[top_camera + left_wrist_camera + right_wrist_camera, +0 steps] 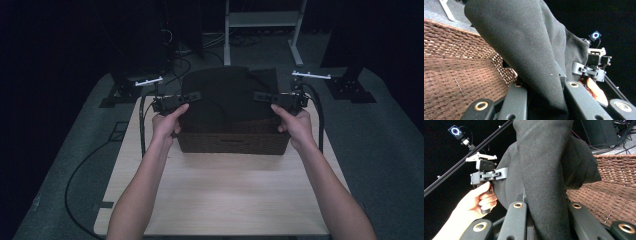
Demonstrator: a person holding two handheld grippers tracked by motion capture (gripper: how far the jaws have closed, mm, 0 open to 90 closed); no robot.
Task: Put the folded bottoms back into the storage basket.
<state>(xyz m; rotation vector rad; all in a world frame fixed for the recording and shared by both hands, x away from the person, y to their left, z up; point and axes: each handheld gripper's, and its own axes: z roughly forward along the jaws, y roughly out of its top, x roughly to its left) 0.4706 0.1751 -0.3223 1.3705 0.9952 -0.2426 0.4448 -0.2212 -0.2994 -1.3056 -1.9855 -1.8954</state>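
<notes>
**Black cloth held over basket**

Nearest: bare pale worktop (225,195), forearms entering over its near edge. Beyond, woven basket (233,142) set toward far edge, centred. Black cloth (227,97) stretched above basket, hanging down into it. Left gripper (192,96) clamped tight on cloth's left edge; right gripper (260,96) clamped tight on right edge. Fabric pinched between each pair of jaws, both raised over basket rim.
</notes>
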